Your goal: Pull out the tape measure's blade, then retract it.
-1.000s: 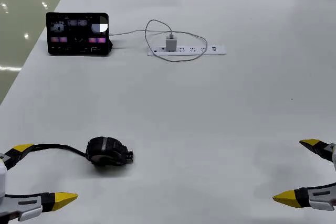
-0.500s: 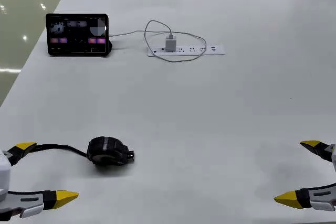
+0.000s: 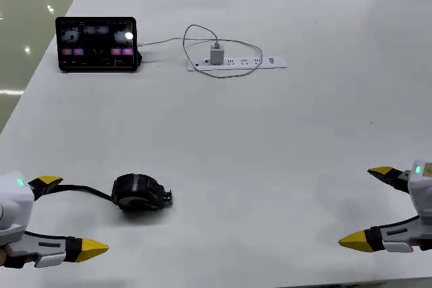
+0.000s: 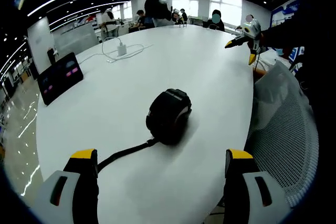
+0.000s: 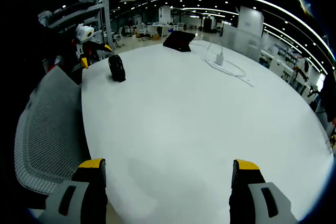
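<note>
A black tape measure [image 3: 138, 192] lies on the white table [image 3: 256, 139] at the front left, with a black strap [image 3: 79, 189] trailing to its left. My left gripper [image 3: 71, 217] stands open at the table's front left edge, its yellow tips just left of the tape measure [image 4: 169, 115], which sits ahead between the jaws without touching them. My right gripper [image 3: 368, 207] is open at the front right edge, far from the tape measure [image 5: 116, 67], with nothing between its jaws. In the right gripper view the left gripper [image 5: 92, 51] shows far off beside the tape measure.
A dark tablet [image 3: 96, 44] stands at the back left, wired to a white power strip [image 3: 236, 64] with a charger and looped cable. A mesh chair [image 5: 47, 129] sits by the table's near edge. People stand in the distance beyond the table.
Both grippers have edged slightly inward and forward over the table. The tape measure has not moved.
</note>
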